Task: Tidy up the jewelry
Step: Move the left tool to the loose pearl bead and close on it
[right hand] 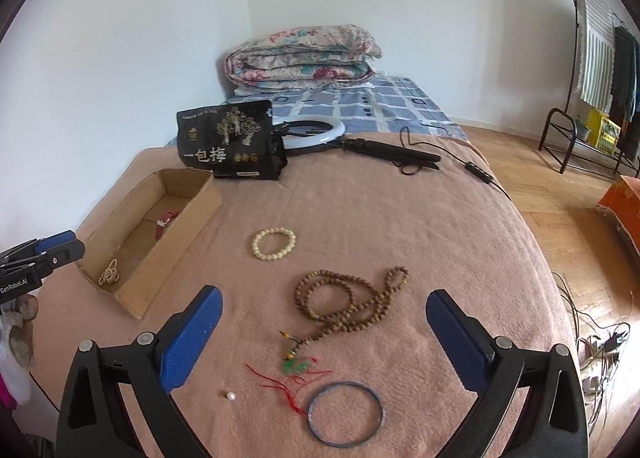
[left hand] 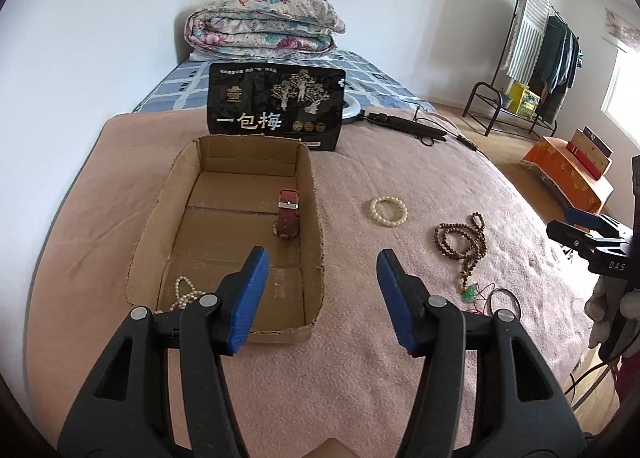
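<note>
A shallow cardboard box [left hand: 168,193] [right hand: 132,294] lies on the pink blanket and holds a red watch [left hand: 287,213] [right hand: 166,219] and a pearl necklace [left hand: 185,292] [right hand: 109,273]. A cream bead bracelet [left hand: 388,210] [right hand: 274,244], a brown bead necklace with a green pendant [left hand: 464,244] [right hand: 352,300], a blue bangle [right hand: 345,414] and a loose pearl [right hand: 231,396] lie on the blanket. My left gripper [left hand: 322,270] is open and empty over the box's near right corner. My right gripper [right hand: 324,312] is open and empty above the brown necklace.
A black snack bag [left hand: 276,105] [right hand: 230,143] stands behind the box. A ring light with stand and cable [right hand: 360,141] lies farther back. A folded quilt [left hand: 260,27] sits on the bed. A clothes rack [left hand: 536,69] and an orange box [left hand: 568,177] stand on the floor at right.
</note>
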A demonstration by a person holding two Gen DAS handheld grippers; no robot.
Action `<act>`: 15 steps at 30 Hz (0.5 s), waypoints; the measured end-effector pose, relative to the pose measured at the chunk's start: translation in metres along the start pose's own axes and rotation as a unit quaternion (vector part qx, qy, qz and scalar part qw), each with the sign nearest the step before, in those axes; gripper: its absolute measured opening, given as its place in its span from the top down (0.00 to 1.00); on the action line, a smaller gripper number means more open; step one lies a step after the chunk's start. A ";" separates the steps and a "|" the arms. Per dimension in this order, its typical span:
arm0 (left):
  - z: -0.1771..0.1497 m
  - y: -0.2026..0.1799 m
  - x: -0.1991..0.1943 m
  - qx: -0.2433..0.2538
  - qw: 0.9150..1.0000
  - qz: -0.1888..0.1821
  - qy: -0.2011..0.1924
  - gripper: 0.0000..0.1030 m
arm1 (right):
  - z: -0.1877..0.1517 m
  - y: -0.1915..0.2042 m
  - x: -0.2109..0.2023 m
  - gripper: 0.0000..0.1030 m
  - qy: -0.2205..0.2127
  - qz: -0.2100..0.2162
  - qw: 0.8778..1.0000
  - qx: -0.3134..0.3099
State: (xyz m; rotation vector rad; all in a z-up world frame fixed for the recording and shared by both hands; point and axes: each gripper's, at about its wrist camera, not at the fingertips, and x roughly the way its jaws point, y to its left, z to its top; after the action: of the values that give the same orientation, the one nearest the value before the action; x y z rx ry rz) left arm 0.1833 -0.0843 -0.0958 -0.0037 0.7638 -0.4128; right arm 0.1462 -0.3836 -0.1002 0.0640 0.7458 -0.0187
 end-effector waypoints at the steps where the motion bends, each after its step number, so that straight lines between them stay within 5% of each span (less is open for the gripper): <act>1: 0.000 -0.005 0.001 0.004 1.000 -0.004 0.001 0.44 | -0.004 -0.007 -0.003 0.00 0.001 -0.004 1.000 0.004; 15: -0.005 -0.065 0.024 0.052 0.997 -0.047 0.026 0.44 | -0.045 -0.056 -0.021 0.00 0.030 -0.030 0.999 0.007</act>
State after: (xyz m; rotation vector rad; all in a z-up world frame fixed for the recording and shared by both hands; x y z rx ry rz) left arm 0.1717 -0.1523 -0.1059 0.0689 0.7951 -0.5440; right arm 0.0979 -0.4362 -0.1219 0.0566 0.8065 -0.0792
